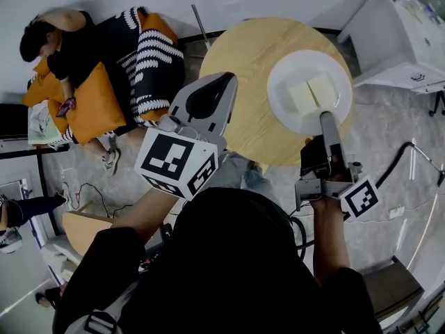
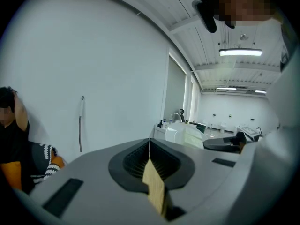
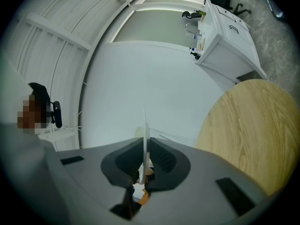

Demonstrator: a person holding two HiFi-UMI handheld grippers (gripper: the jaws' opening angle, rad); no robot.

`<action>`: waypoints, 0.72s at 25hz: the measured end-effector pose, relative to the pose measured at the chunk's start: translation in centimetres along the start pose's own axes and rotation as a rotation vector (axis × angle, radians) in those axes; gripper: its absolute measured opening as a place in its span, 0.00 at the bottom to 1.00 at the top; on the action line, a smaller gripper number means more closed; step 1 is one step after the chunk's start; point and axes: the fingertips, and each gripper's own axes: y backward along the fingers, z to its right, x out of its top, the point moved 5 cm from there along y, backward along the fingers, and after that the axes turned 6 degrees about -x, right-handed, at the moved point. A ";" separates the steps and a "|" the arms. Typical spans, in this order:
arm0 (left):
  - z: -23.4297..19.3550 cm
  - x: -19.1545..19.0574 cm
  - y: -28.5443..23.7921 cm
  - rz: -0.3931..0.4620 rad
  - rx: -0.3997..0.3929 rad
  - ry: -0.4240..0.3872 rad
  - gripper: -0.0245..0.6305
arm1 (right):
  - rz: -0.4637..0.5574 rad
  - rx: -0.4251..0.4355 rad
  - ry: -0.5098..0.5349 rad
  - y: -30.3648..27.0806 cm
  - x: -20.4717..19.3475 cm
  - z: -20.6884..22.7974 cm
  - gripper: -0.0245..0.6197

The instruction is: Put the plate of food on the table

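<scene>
A white plate [image 1: 286, 72] carrying two pale yellow food slabs [image 1: 313, 93] hangs over the right part of the round wooden table [image 1: 240, 54]. My right gripper [image 1: 325, 119] is shut on the plate's near rim. In the right gripper view the plate [image 3: 145, 125] is a thin white edge clamped between the dark jaws, my right gripper [image 3: 144, 159] lies rolled on its side, and the table [image 3: 248, 130] is at the right. My left gripper [image 1: 213, 88] sits at the table's near-left edge with its jaws together and nothing held. In its own view my left gripper [image 2: 150, 150] shows the jaws meeting at the tip.
A person [image 1: 76, 47] lies on orange cushions beside a striped blanket on the floor at the left. A white cabinet [image 1: 403, 33] stands at the upper right, close to the table. A cardboard box [image 1: 82, 228] and cables lie on the grey floor at lower left.
</scene>
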 end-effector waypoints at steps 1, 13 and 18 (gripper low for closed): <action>-0.5 0.1 0.1 0.002 -0.001 0.001 0.05 | -0.001 -0.004 0.003 -0.3 -0.2 -0.1 0.09; -7.8 0.3 1.3 0.027 -0.013 0.003 0.05 | 0.002 -0.040 0.025 -4.6 -4.1 -1.7 0.09; -9.6 0.2 0.4 0.030 -0.015 0.015 0.05 | -0.007 -0.059 0.029 -6.0 -4.4 -1.3 0.09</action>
